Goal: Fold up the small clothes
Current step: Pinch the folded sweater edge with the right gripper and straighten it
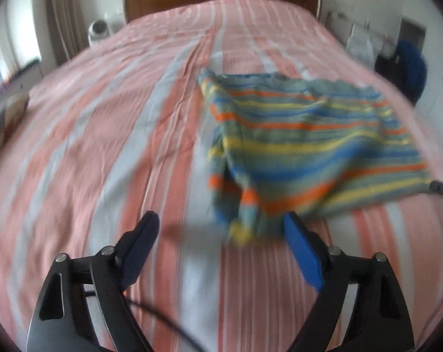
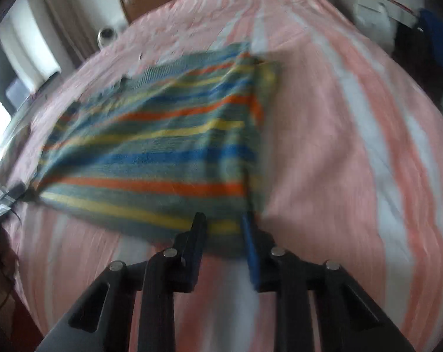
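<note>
Left wrist view: the left gripper (image 1: 221, 228) has its jaws spread wide, holding nothing, above the striped bedsheet (image 1: 104, 146). A striped knit garment (image 1: 309, 146) lies on the bed at 1 o'clock, its dangling near corner just beside the blue pad.

Right wrist view: the right gripper (image 2: 224, 220) shows jaws partly spread around the garment's near edge at 12 o'clock; motion blur hides any contact with it.

left gripper (image 1: 221, 226): black linkage arms with slot cutouts; four silver round pivot pins on top; blue pad on one finger (image 1: 303, 255), darker navy-looking pad on the other; thin black cable running beneath the frame; right gripper (image 2: 223, 220): same black arms, four silver pins, one blue pad, one dark finger; both views motion-blurred
</note>
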